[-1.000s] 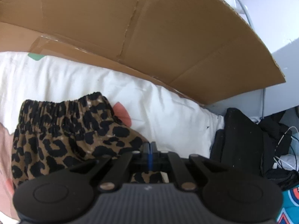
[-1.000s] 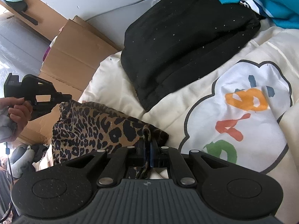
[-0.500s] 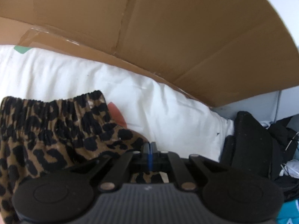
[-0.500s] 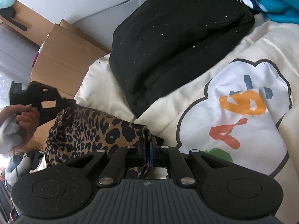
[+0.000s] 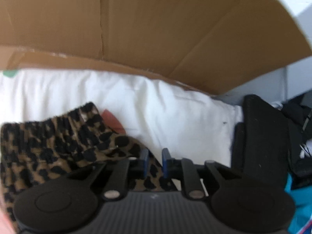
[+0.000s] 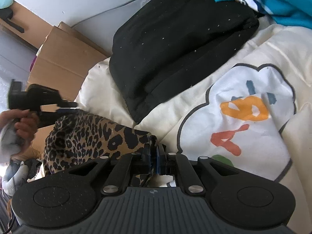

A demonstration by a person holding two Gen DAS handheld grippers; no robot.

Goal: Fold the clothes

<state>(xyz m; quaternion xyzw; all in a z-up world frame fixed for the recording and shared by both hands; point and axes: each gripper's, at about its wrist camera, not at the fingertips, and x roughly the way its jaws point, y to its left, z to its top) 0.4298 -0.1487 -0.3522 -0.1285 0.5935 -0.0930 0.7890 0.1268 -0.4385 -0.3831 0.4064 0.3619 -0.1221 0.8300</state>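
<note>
The right gripper [image 6: 154, 159] pinches a corner of the leopard shorts [image 6: 87, 136], which lie on the white bedding [image 5: 165, 113] just beside the black garment [image 6: 175, 44]. It should probably hold until the fold lies flat. The left gripper [image 5: 155, 160], angled steeply down, is opening, cloth loose between its jaws.

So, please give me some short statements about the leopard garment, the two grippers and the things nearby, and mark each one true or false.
1. The leopard-print garment lies on pale bedding. True.
2. The right gripper is empty. False: its jaws, now opening, pinch an edge of the garment.
3. A black folded garment lies beyond the leopard one. True.
4. The left gripper is clamped tight. False: its jaws are opening, with a gap, leopard fabric between them.
5. Cardboard stands behind the bedding. True.
</note>
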